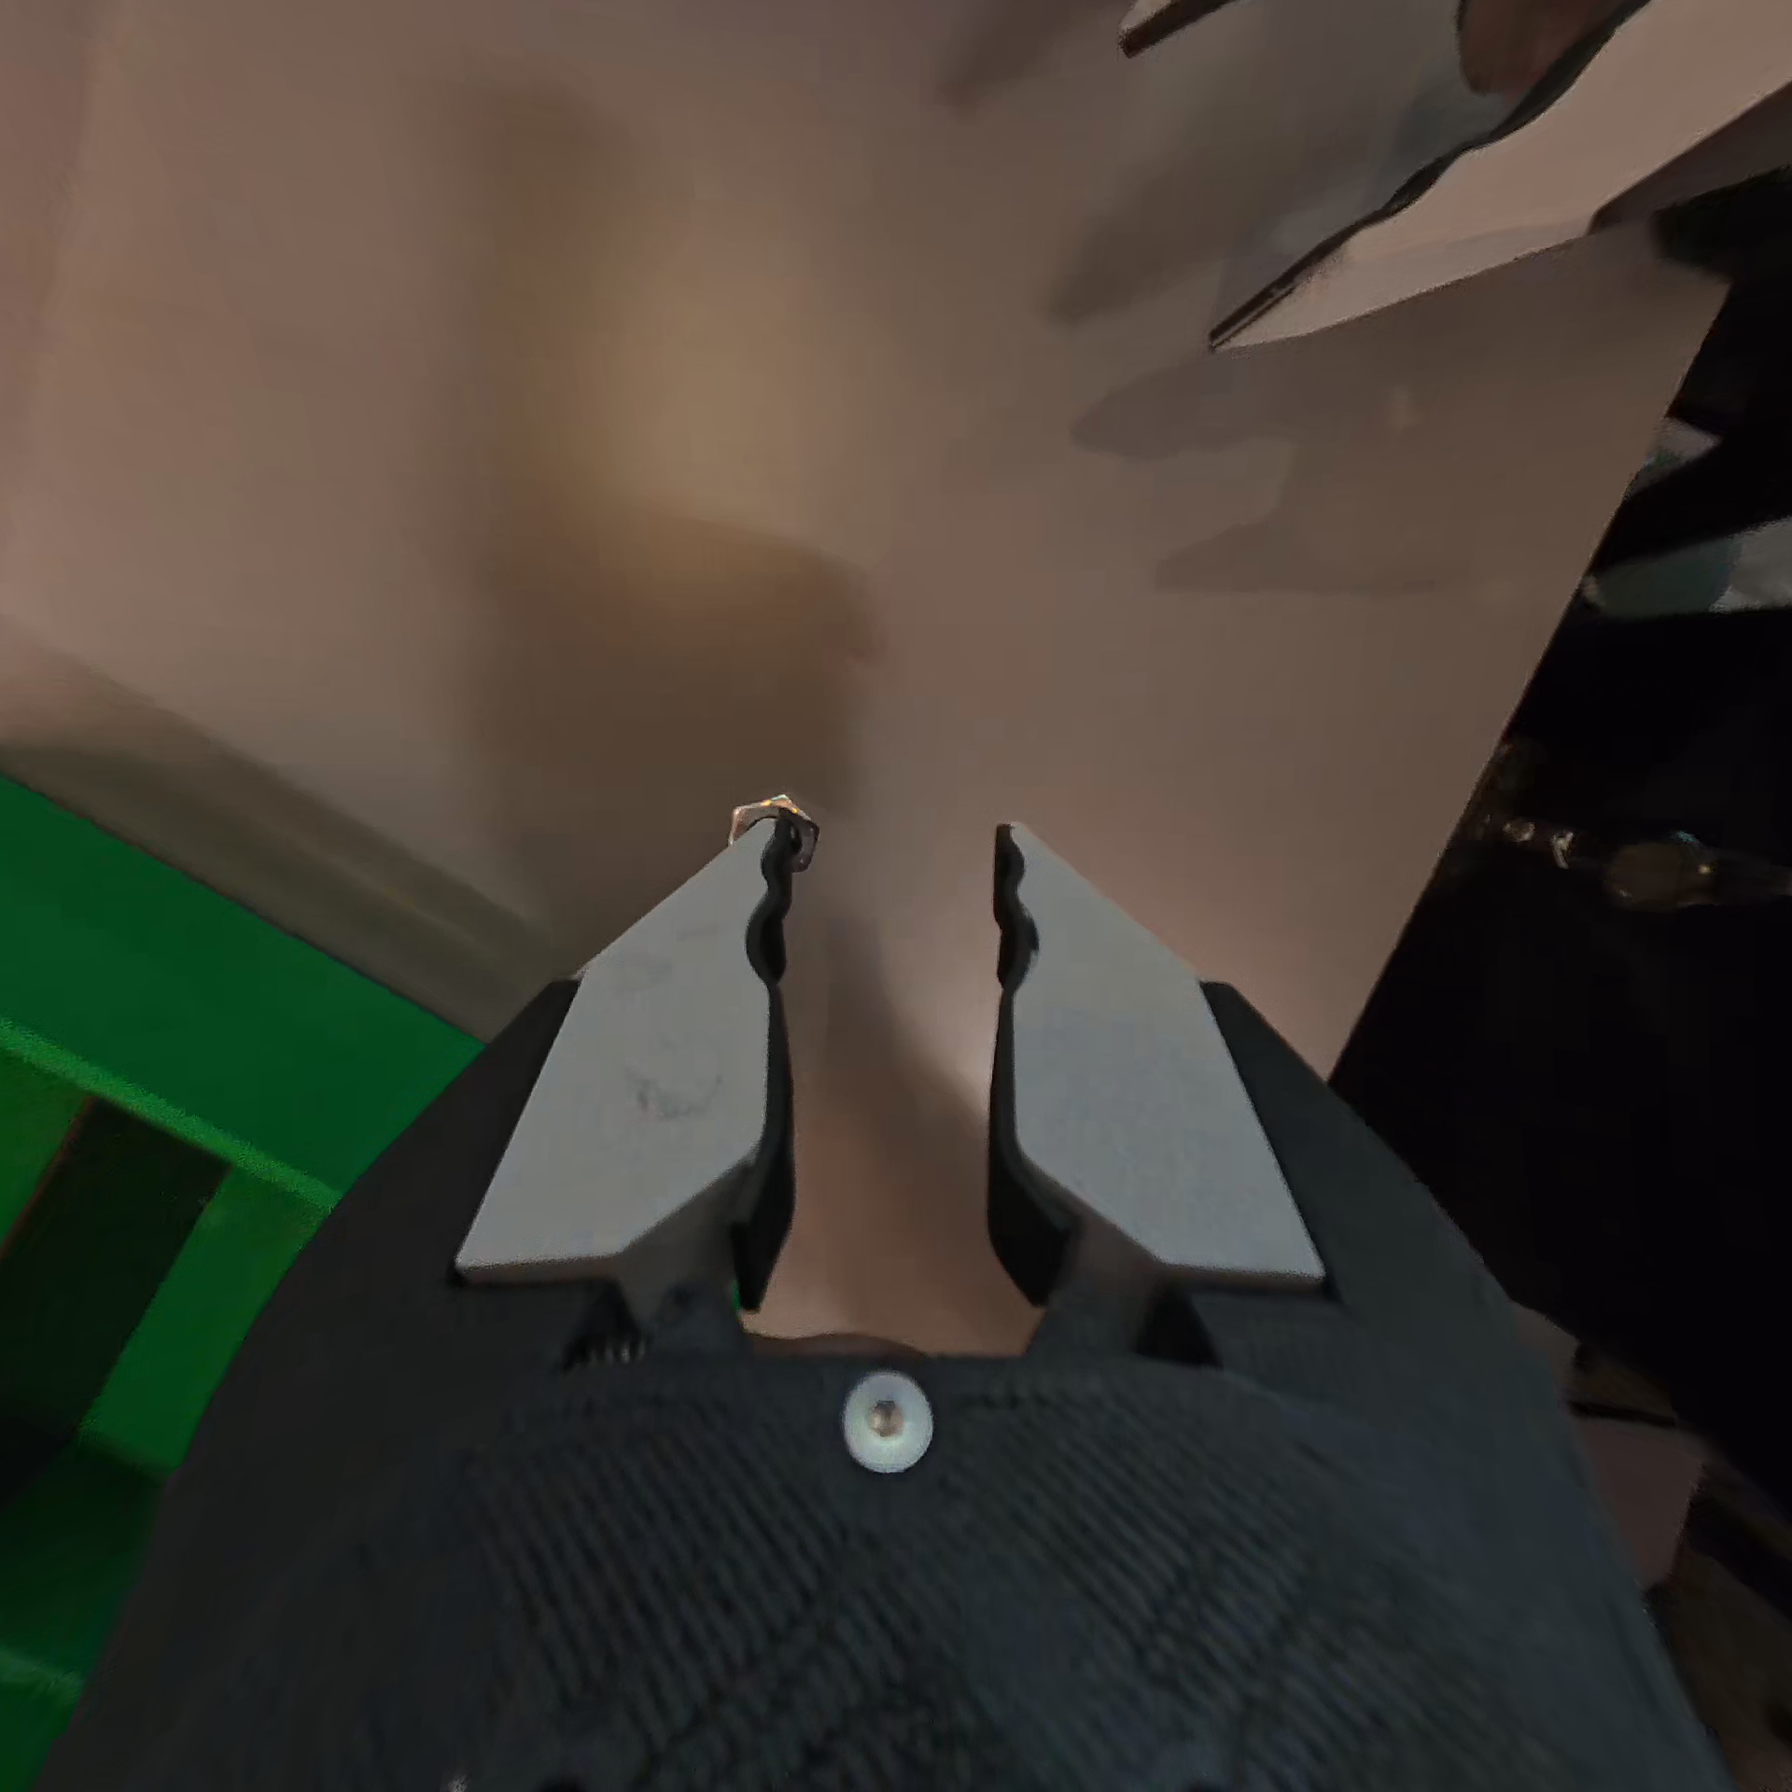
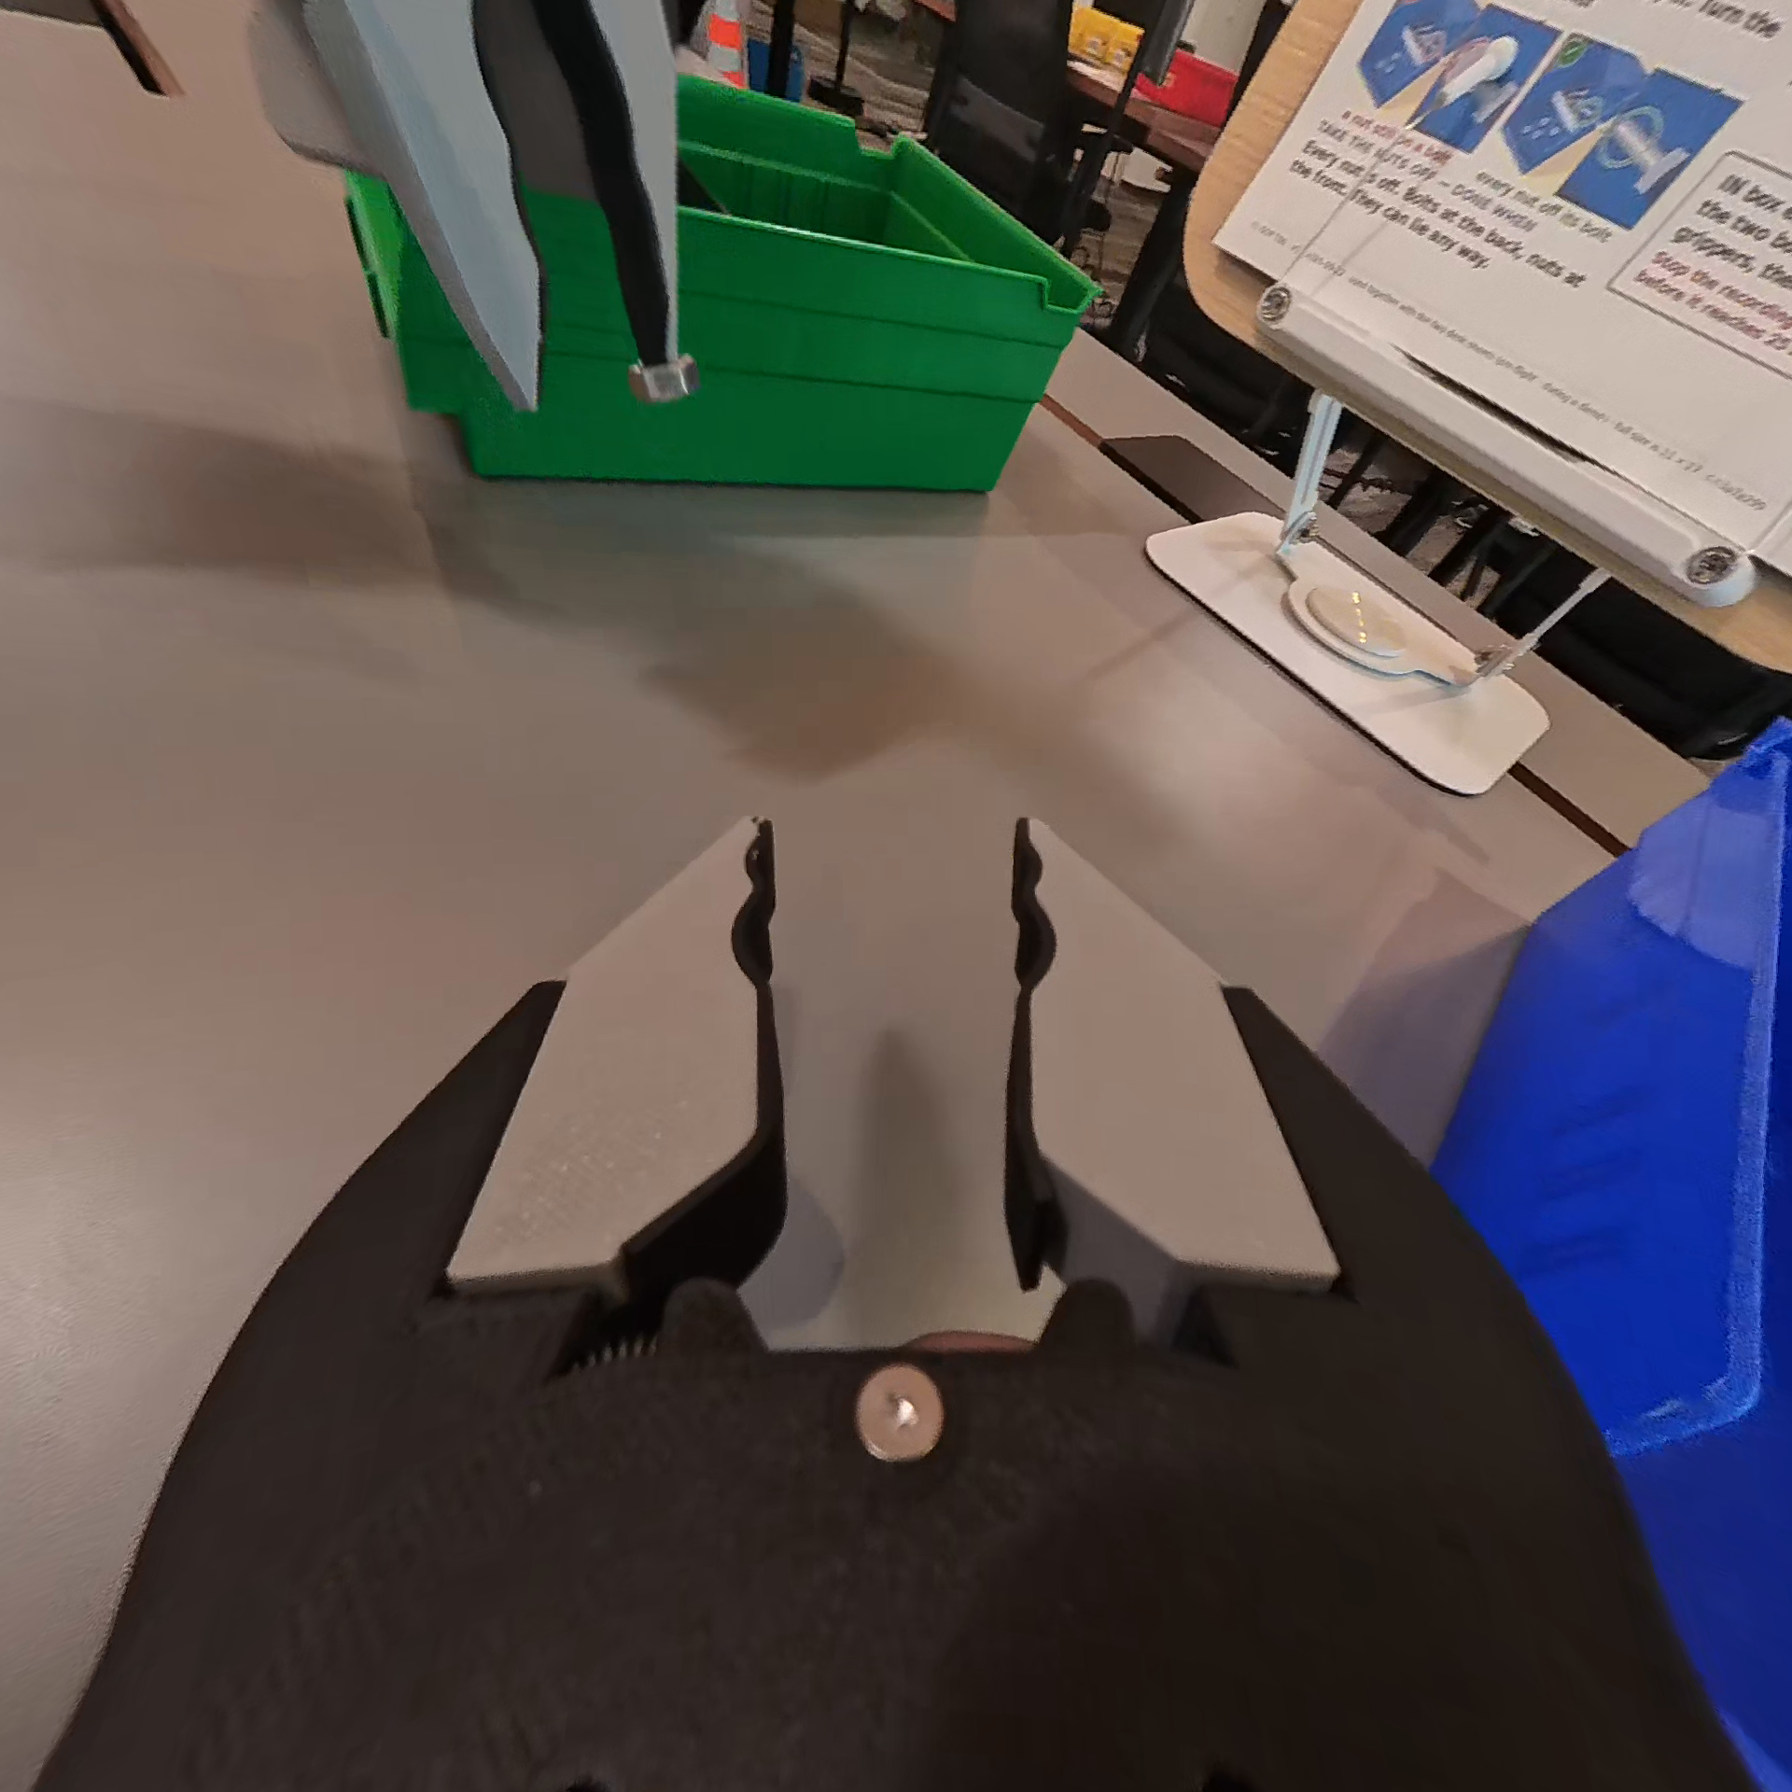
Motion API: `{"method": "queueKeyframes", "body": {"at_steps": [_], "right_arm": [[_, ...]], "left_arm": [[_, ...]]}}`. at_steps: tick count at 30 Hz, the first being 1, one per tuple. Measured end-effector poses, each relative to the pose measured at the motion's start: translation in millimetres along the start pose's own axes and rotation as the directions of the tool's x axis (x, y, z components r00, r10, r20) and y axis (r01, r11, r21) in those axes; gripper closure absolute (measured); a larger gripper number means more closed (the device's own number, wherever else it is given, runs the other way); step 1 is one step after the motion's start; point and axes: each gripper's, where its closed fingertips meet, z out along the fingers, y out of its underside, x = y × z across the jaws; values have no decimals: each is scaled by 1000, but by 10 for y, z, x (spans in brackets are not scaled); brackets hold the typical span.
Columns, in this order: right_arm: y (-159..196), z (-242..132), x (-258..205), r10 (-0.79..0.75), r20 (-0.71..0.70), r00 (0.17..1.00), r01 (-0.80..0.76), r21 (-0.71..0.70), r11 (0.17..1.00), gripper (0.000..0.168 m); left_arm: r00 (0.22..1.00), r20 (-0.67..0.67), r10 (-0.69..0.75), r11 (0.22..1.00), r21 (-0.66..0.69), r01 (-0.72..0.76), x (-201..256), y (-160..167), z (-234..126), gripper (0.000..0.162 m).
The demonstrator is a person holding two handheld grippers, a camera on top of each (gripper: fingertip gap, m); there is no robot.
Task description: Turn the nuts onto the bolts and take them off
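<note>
Left gripper (image 1: pixel 897 834) is spread; a hex nut (image 1: pixel 776 813) is stuck at one fingertip. Right gripper (image 2: pixel 892 829) is spread, nothing held, above the grey table (image 2: pixel 291 776).

Two wrist cameras, each sighting forward along its own fingers over the same grey table.

My left wrist view sits just behind the left gripper (image 1: pixel 897 834) and looks steeply down at the table (image 1: pixel 485 388), close and blurred, with the green bin (image 1: pixel 145 970) cut off at its lower left edge. My right wrist view rides behind the right gripper (image 2: pixel 892 834) and faces out across the table at a shallower angle, so it takes in the whole green bin, a blue bin (image 2: pixel 1648 1115) at right and an instruction stand (image 2: pixel 1455 291) beyond. Both views share the table and green bin; the right view also catches the left gripper hanging at upper left.
</note>
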Motion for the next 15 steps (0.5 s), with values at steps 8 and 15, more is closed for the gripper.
{"method": "queueKeyframes", "body": {"at_steps": [8,15], "right_arm": [[7,-5,51,7,-25,1000,-6,9,1000,123],[-66,19,-118,4,52,999,-6,38,999,121]], "left_arm": [[992,-42,-117,984,130,122,-7,-8,-266,126],[992,-129,5,980,198,21,173,14,-193,131]]}}
